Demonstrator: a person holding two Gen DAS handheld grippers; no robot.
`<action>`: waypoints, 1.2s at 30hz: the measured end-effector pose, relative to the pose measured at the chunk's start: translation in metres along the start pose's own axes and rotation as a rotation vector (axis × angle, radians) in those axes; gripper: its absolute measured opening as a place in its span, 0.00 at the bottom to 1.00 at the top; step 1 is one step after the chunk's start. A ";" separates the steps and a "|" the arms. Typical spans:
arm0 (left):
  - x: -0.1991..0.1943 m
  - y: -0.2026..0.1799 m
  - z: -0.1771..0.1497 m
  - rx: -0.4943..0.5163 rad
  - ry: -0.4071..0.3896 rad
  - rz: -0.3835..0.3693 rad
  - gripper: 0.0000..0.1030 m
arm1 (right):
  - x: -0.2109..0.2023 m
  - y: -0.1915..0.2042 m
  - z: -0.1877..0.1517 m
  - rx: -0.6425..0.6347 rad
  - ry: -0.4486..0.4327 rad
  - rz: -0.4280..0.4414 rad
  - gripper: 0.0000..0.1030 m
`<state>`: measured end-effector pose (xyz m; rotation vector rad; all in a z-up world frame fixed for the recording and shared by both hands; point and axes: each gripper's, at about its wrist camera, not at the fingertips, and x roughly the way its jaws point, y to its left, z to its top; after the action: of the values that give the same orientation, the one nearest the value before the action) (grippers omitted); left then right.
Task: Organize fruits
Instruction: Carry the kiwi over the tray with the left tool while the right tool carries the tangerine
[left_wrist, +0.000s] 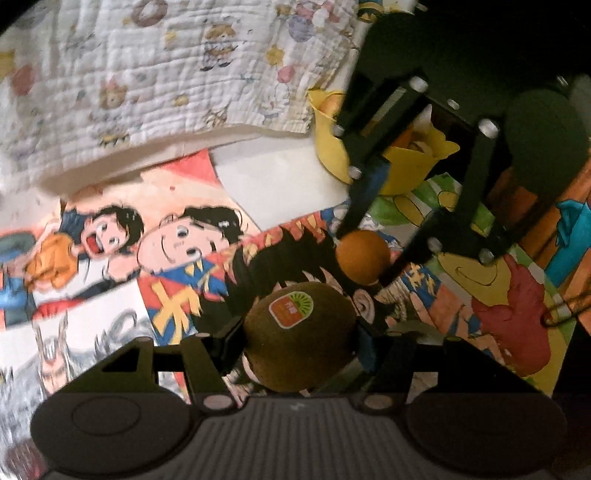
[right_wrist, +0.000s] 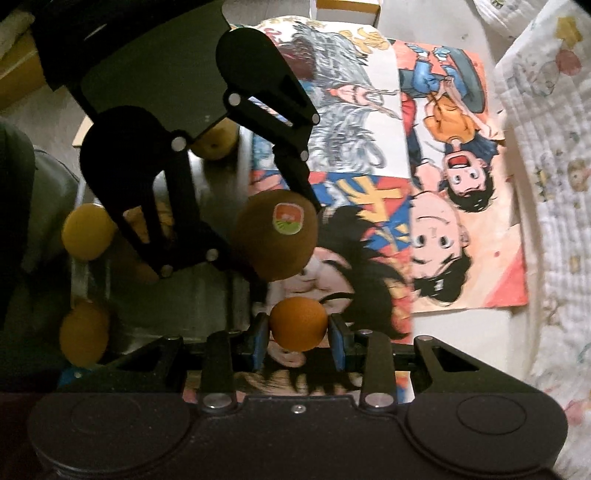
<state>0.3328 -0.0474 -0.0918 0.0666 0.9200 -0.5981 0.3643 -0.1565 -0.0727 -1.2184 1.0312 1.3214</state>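
In the left wrist view a brown kiwi (left_wrist: 299, 347) with an orange-and-green sticker sits between the fingers of my left gripper (left_wrist: 299, 332), which is shut on it. Ahead of it my right gripper (left_wrist: 365, 254) comes down from the upper right, shut on a small round orange fruit (left_wrist: 364, 258). The right wrist view shows the same orange fruit (right_wrist: 298, 324) pinched between the blue pads (right_wrist: 260, 339) of my right gripper (right_wrist: 298, 332). Just beyond it is the kiwi (right_wrist: 277, 236) in my left gripper (right_wrist: 284, 240). Both fruits hang close together above comic posters (right_wrist: 424, 221).
A yellow flower-edged bowl (left_wrist: 328, 147) with fruit inside stands behind the right gripper. A shiny metal tray (right_wrist: 207, 295) at the left has yellow-brown fruits (right_wrist: 86, 230) around it. A quilted cartoon-print cloth (left_wrist: 166, 74) lies along the far side.
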 end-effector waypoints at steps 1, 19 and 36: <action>-0.001 -0.002 -0.002 -0.014 0.002 0.001 0.63 | 0.000 0.005 -0.001 0.011 -0.005 0.003 0.35; -0.009 -0.026 -0.027 -0.223 0.062 0.040 0.63 | 0.013 0.079 -0.048 0.378 -0.197 0.002 0.35; 0.000 -0.032 -0.031 -0.264 0.166 0.092 0.64 | 0.033 0.114 -0.069 0.686 -0.290 -0.077 0.35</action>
<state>0.2943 -0.0648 -0.1050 -0.0791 1.1438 -0.3858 0.2603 -0.2335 -0.1190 -0.5264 1.0840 0.9262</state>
